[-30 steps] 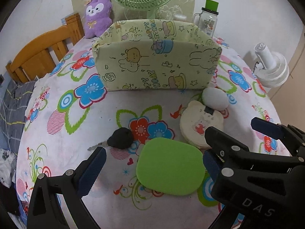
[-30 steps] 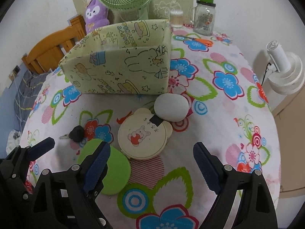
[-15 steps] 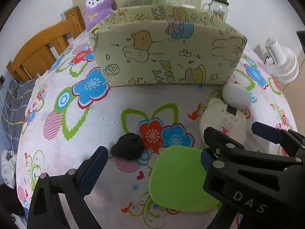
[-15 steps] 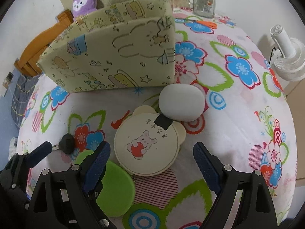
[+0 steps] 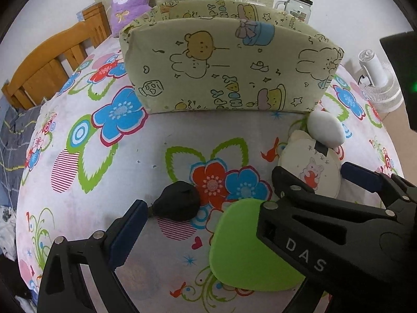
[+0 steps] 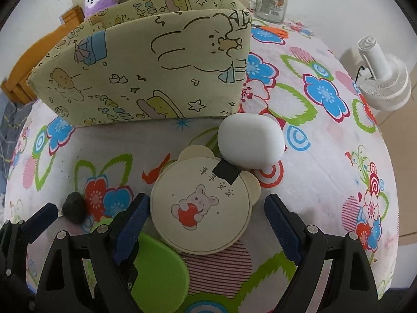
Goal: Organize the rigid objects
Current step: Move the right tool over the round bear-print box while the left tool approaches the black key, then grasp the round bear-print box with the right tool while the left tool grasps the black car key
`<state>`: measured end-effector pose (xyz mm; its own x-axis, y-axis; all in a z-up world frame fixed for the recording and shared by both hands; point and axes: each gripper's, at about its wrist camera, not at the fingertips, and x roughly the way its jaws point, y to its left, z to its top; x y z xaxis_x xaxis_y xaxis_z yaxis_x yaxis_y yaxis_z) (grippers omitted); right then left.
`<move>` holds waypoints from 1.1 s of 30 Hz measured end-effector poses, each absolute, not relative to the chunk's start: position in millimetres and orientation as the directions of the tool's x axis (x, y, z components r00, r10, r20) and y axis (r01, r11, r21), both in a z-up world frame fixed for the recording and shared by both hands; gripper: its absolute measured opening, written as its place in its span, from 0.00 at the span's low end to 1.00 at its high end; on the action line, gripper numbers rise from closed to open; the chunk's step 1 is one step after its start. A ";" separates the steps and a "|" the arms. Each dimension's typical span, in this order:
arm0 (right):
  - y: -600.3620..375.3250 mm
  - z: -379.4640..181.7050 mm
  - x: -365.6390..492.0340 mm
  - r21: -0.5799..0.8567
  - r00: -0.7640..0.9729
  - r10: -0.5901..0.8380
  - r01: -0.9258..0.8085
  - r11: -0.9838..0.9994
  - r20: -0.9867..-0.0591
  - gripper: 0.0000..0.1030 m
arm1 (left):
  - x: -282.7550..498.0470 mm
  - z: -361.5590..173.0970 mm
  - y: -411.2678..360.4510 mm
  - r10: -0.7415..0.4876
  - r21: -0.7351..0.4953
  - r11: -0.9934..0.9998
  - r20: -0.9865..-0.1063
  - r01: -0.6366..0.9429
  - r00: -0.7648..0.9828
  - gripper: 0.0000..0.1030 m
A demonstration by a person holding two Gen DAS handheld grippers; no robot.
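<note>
A cream round case with bear ears and a rabbit picture (image 6: 200, 208) lies on the flowered tablecloth (image 6: 325, 161), between the fingers of my right gripper (image 6: 206, 221). Those jaws are closing: the left pad is at the case's edge, the right pad still apart from it. A white oval case (image 6: 250, 140) rests against its far rim. My left gripper (image 5: 203, 224) is open low over a black key fob (image 5: 177, 203) and a flat green pad (image 5: 242, 245); the right gripper's body hides its right finger. The cartoon-print fabric box (image 5: 229, 70) stands behind.
Behind the box are a purple plush (image 5: 130, 0), a green fan and a glass jar with a green lid (image 5: 299, 0). Orange scissors (image 6: 273, 30) lie by the jar. A white fan (image 6: 383, 83) stands off the right edge, a wooden chair (image 5: 52, 60) at the left.
Both grippers have come down and forward toward the objects. The round case now lies between the right fingers, and the key fob sits closer to the left gripper's left pad.
</note>
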<state>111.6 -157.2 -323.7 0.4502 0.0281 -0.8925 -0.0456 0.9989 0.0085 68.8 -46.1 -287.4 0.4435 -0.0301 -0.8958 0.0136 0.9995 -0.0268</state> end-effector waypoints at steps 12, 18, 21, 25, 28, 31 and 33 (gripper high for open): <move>-144.4 -315.1 104.6 0.001 0.468 0.016 -0.033 0.999 -0.883 0.81 | 71.5 -283.8 -31.2 -0.044 -0.029 0.999 -0.887 0.039 0.460 0.96; -135.8 -311.8 106.0 0.020 0.468 0.026 -0.018 1.000 -0.884 0.81 | 80.8 -287.1 -4.0 -0.068 -0.073 0.997 -0.897 0.006 0.436 0.86; -132.8 -313.0 106.9 0.015 0.468 0.013 0.000 1.000 -0.884 0.81 | 83.8 -289.5 0.6 -0.045 -0.045 0.999 -0.898 0.010 0.437 0.81; -127.1 -314.2 105.9 0.020 0.462 0.010 0.017 1.000 -0.887 0.81 | 84.8 -293.4 1.2 -0.032 -0.009 0.999 -0.896 0.053 0.444 0.80; -120.8 -314.1 102.9 0.014 0.461 0.004 0.017 1.000 -0.887 0.81 | 84.7 -294.3 1.0 -0.032 -0.004 0.998 -0.896 0.065 0.443 0.80; -115.8 -313.4 99.1 0.009 0.460 0.005 0.007 1.000 -0.888 0.81 | 82.6 -294.2 1.8 -0.032 -0.005 0.998 -0.897 0.061 0.441 0.77; -114.8 -312.9 97.9 0.008 0.457 0.007 0.000 1.000 -0.889 0.81 | 80.2 -292.6 -1.7 -0.039 -0.007 0.997 -0.894 0.072 0.447 0.64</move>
